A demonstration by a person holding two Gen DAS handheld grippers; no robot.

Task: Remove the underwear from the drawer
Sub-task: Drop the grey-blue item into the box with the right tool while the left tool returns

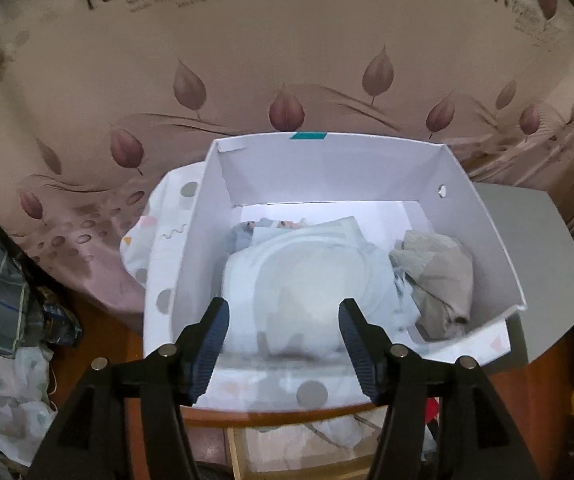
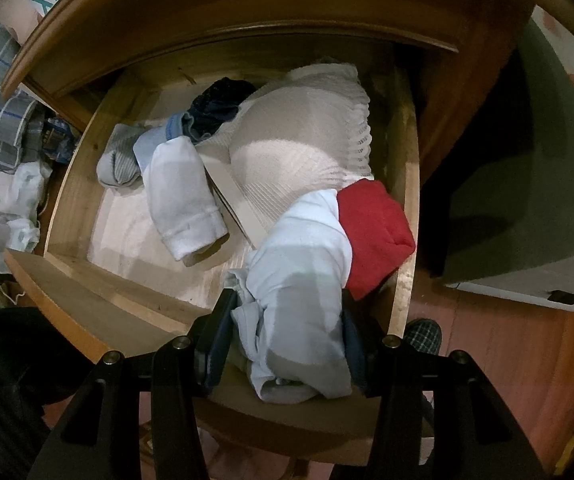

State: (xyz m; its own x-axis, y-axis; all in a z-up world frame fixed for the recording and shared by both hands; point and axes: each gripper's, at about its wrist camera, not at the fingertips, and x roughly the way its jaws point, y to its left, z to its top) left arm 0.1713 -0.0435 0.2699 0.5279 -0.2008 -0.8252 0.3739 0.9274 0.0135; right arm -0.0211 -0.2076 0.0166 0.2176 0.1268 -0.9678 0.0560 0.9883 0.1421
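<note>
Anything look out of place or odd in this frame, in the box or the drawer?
Nothing looks damaged or spilled. The white box holds loose, crumpled garments, with the left gripper open above a pale one. The wooden drawer is an untidy jumble; the right gripper is shut on a light blue garment at the drawer's front edge.

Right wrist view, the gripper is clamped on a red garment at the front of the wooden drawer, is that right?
Not quite. In the right wrist view the right gripper is clamped on a pale blue-white garment; the red garment lies beside it, ungripped, in the wooden drawer.
</note>
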